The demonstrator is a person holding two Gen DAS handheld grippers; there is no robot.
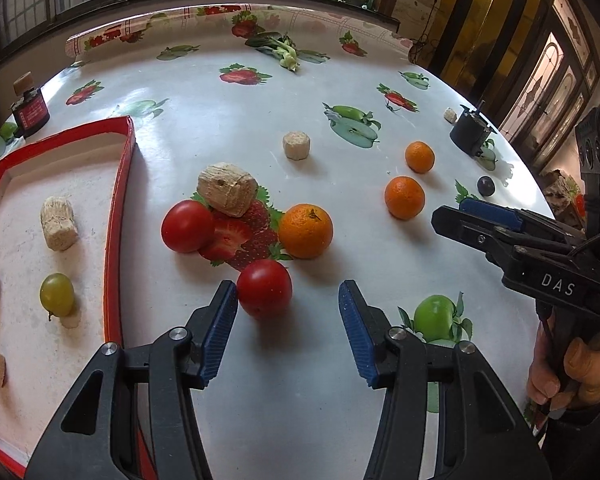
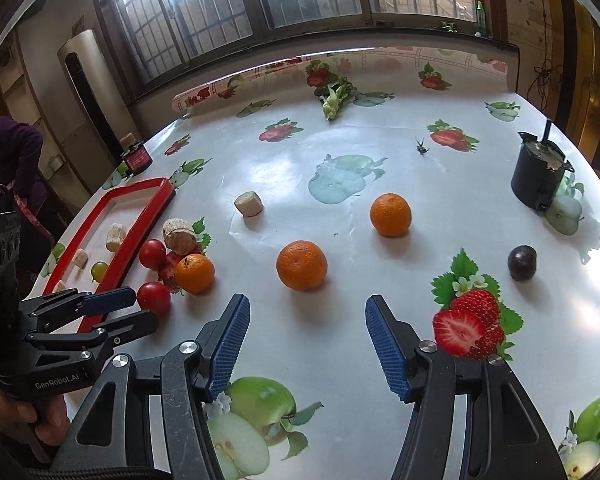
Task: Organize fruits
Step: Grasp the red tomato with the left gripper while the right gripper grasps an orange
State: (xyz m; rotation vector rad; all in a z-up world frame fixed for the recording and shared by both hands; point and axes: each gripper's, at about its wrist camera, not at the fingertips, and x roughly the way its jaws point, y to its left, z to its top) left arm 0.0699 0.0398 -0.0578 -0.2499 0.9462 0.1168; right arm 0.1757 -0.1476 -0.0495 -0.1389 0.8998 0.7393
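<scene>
The left gripper (image 1: pixel 288 312) is spread wide, a red tomato (image 1: pixel 264 288) just ahead, touching its left finger. The right gripper (image 2: pixel 306 328) gapes empty, an orange (image 2: pixel 301 265) just beyond its tips. The red tray (image 1: pixel 118 216) lies left.

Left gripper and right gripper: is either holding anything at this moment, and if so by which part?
Nothing is held. The left gripper is open, with the near tomato just ahead of its fingertips. The right gripper is open and empty.

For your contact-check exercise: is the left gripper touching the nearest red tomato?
Cannot tell: in the left wrist view the left gripper is open, one fingertip meeting the tomato's edge.
</scene>
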